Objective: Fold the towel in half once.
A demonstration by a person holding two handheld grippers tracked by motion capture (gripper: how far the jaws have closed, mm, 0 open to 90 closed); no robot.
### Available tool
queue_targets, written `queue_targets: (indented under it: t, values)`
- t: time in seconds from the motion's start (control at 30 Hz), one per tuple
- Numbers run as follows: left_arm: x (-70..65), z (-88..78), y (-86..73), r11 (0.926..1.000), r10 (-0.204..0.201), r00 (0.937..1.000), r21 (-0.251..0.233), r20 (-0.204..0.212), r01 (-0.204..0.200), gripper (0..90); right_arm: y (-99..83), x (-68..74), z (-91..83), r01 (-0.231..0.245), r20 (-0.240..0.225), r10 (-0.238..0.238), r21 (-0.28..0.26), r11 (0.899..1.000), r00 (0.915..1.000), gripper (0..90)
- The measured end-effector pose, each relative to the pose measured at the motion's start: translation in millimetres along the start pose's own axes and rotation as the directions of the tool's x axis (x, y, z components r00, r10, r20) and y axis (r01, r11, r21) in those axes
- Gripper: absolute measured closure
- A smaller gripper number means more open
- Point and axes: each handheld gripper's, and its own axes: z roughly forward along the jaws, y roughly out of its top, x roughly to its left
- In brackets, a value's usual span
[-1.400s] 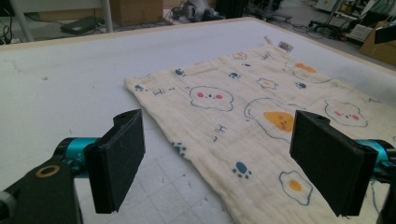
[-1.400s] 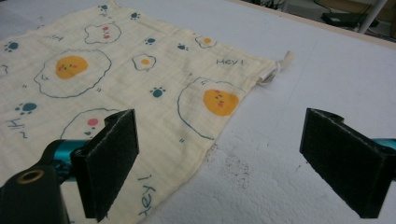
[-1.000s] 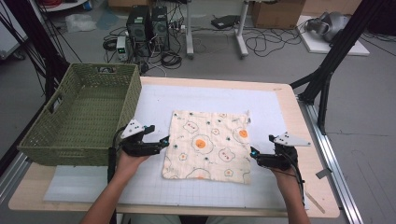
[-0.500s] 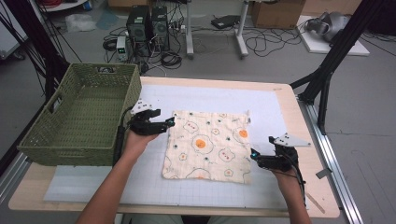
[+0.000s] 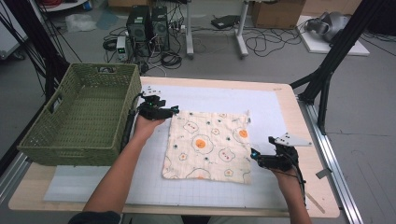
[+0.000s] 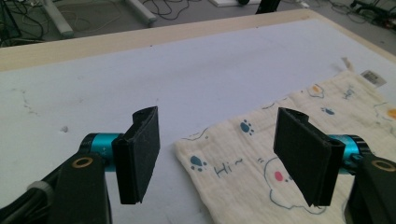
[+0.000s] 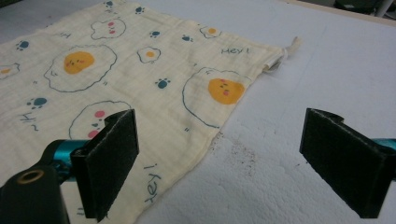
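A cream cloth (image 5: 208, 144) printed with fried eggs and paw marks lies flat on the white mat. My left gripper (image 5: 173, 111) is at the cloth's far left corner. In the left gripper view that corner (image 6: 205, 154) lies on the mat under the gap of the left gripper (image 6: 217, 140). Its jaws have just been closing, but they stand apart and the pads do not press the cloth. My right gripper (image 5: 254, 156) rests by the cloth's right edge near the front corner. In the right gripper view the right gripper (image 7: 224, 154) is open, with the cloth's edge (image 7: 187, 154) under its left pad.
A green wicker basket (image 5: 79, 116) stands on the left part of the table, close behind my left hand. The white mat (image 5: 271, 107) covers most of the wooden table (image 5: 322, 186). Computers and cables lie on the floor beyond the far edge.
My left gripper has moved away from me along the cloth's left edge, to its far left corner. The right gripper and the cloth have stayed in place.
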Motion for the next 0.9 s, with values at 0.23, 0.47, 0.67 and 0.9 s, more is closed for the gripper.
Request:
queue_targets:
  t: [0.23, 0.47, 0.67, 0.9]
  values:
    - [-0.6, 23.0, -10.4, 0.9964, 0.034, 0.9986, 0.079, -0.041, -0.031, 36.1, -1.1, -1.6, 1.3, -0.008, -0.003, 0.008, 0.007, 1.0, 1.0, 11.0]
    - [-2.0, 36.7, -19.5, 0.9877, 0.093, 0.9929, 0.132, -0.074, -0.083, 48.3, -2.7, -3.2, 3.3, -0.017, 0.0, 0.017, 0.02, 1.0, 0.9999, 11.0]
    - [-1.6, 39.9, -24.0, 0.9802, 0.118, 0.99, 0.169, -0.078, -0.103, 53.5, -3.6, -3.2, 5.9, -0.014, -0.002, 0.014, 0.025, 1.0, 0.9999, 11.0]
    - [-6.7, 39.0, -22.7, 0.9717, 0.159, 0.9862, 0.184, -0.046, -0.148, 85.6, -0.8, -3.9, 14.8, -0.04, 0.013, 0.039, 0.047, 0.998, 0.9991, 11.0]
